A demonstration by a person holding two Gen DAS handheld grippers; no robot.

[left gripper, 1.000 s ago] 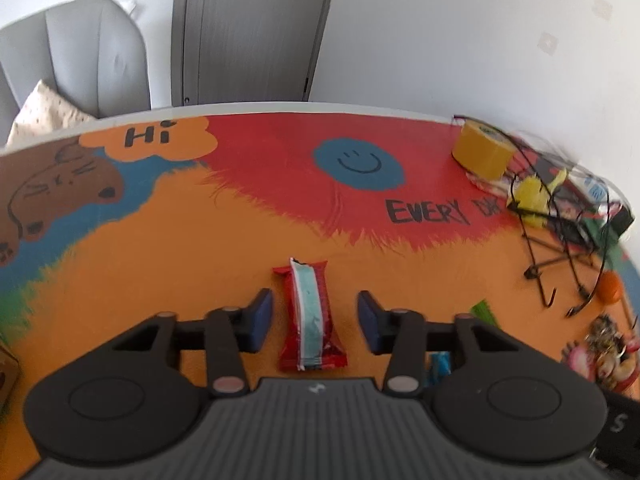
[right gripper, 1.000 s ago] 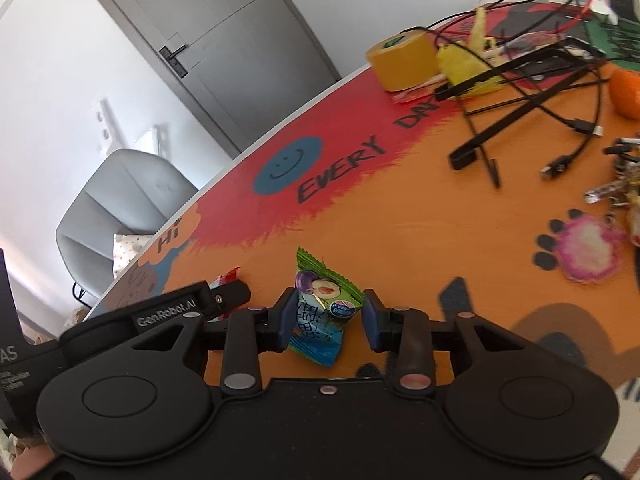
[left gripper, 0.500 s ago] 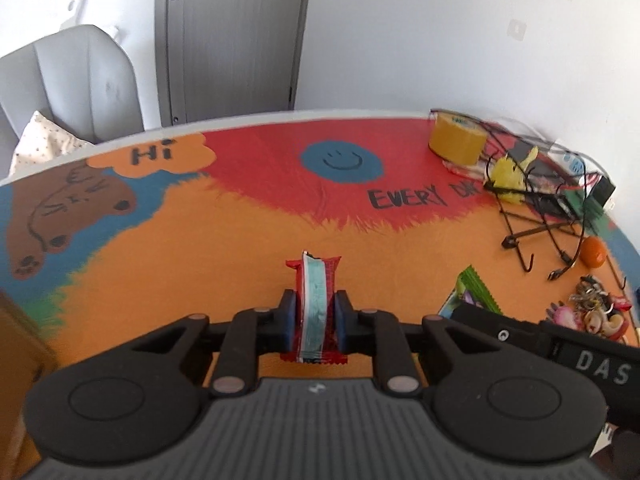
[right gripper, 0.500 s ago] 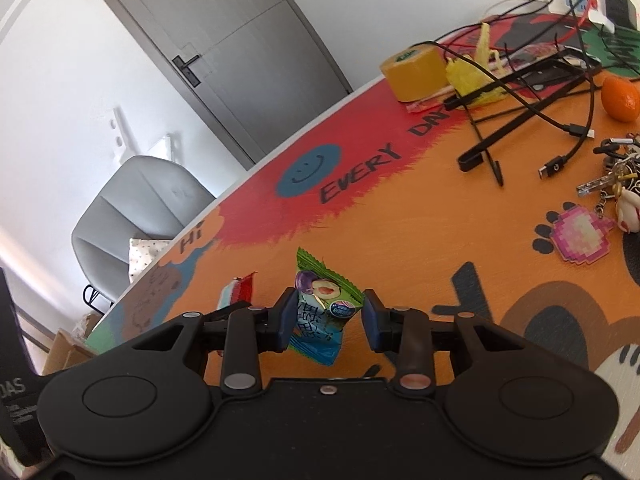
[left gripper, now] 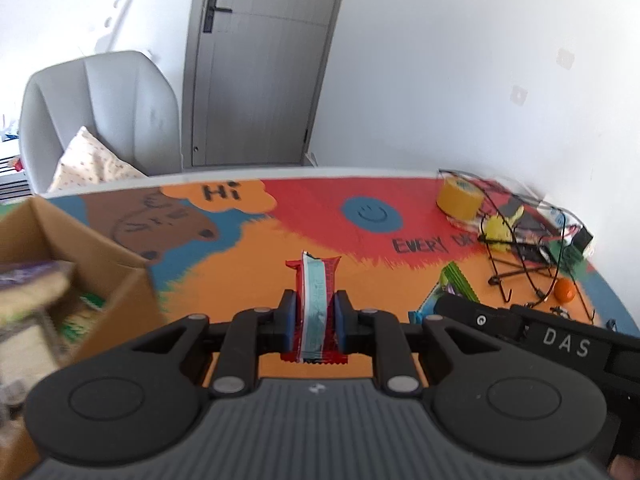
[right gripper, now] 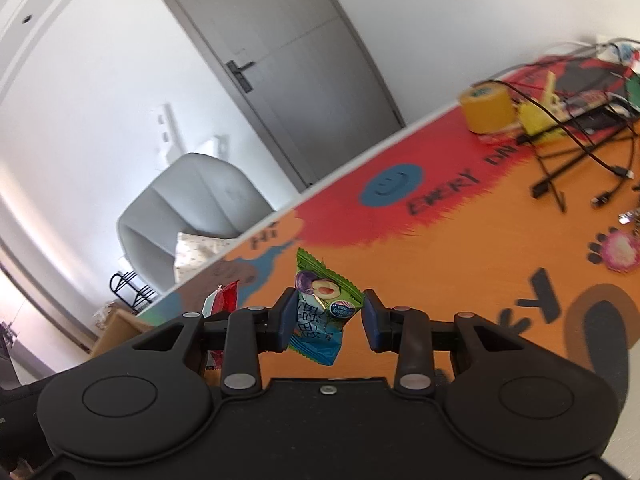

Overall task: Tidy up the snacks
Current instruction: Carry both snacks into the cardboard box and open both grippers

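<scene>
Between clamped fingers (left gripper: pixel 289 317): red snack bar (left gripper: pixel 315 307)

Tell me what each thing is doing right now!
Left tool: shut on red snack bar.
Right tool: holding green candy packet, lifted off the table.
Cardboard box: open, snacks inside.
Door: closed.
Cables: tangled.

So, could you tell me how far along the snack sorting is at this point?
Done: the cardboard box already holds some packets. In hand: the left gripper is clamped on a red snack bar, and the right gripper carries a green plum-candy packet. Left: both go into the box.
</scene>
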